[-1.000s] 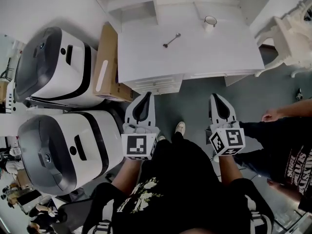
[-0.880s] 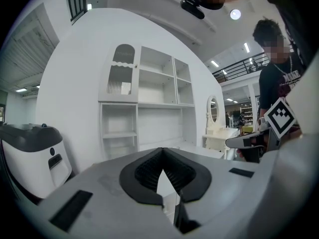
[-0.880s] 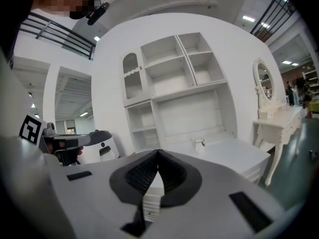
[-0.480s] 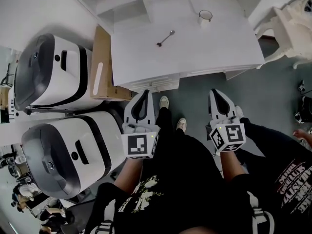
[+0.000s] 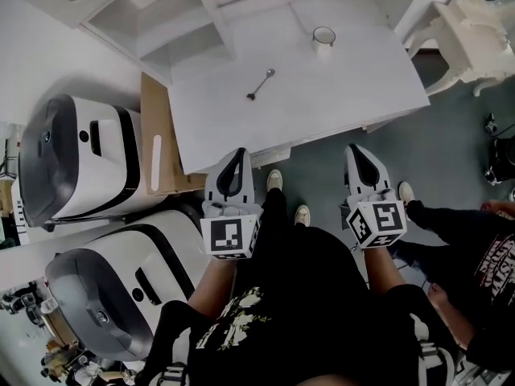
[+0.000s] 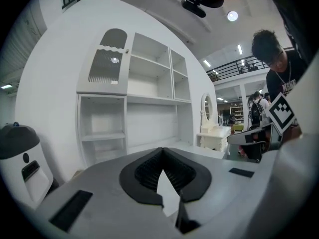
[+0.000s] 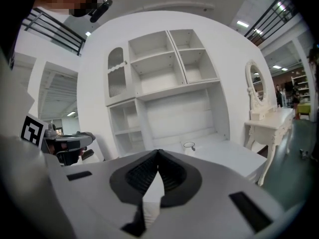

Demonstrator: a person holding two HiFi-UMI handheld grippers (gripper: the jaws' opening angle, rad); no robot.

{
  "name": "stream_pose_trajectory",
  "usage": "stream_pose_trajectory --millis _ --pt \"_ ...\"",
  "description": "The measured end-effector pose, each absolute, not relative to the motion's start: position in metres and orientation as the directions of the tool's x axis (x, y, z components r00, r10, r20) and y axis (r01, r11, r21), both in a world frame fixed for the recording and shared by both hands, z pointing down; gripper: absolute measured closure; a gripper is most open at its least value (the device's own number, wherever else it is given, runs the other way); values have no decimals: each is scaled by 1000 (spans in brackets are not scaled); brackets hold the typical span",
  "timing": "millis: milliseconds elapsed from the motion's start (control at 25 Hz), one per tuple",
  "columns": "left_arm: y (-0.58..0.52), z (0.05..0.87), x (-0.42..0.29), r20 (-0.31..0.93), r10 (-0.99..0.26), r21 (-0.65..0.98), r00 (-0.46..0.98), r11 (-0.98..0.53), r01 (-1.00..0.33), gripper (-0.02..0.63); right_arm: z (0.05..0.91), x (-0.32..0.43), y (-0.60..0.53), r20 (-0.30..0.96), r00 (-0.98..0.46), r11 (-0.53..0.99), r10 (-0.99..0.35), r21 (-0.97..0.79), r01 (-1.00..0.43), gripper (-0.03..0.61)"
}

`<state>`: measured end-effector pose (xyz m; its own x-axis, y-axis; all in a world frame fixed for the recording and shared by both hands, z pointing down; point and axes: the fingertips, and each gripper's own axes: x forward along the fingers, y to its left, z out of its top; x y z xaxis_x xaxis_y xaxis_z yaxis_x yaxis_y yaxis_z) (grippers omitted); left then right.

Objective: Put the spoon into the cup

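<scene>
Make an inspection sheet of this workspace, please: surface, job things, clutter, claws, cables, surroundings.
Surface: white desk, holds only the job's things.
Job's things: spoon lies mid-desk; cup stands upright near the back, apart from it.
Clutter: nothing seen.
Claws: left claw and right claw both shut, empty, short of the desk.
Cables: nothing seen.
Surroundings: white-and-grey machines and cardboard box at left; dressing table at right.

Slim metal spoon (image 5: 261, 84) lying flat on white desk (image 5: 354, 95), small white cup (image 5: 323, 38) (dark rim) upright, well apart
</scene>
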<state>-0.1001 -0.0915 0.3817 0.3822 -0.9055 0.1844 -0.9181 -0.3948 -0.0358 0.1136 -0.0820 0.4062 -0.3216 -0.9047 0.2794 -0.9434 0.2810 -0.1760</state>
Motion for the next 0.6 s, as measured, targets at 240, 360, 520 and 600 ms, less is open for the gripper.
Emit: stream_pose_trajectory --millis 240,360,520,600 --pt "-142 386 -108 193 -884 -48 426 -443 -895 612 399 105 -118 272 -276 240 -922 -159 -958 517" --pt "-161 396 -112 222 -865 -51 450 -471 -881 612 403 98 -134 282 -254 219 -925 -151 -964 517" --pt "-179 412 -119 259 -845 -35 467 -491 -870 611 409 88 -147 299 -235 201 -925 -141 -969 517" --pt "-186 422 -126 274 -837 -26 473 -498 -867 611 416 79 -153 318 -235 202 -918 -135 -970 517"
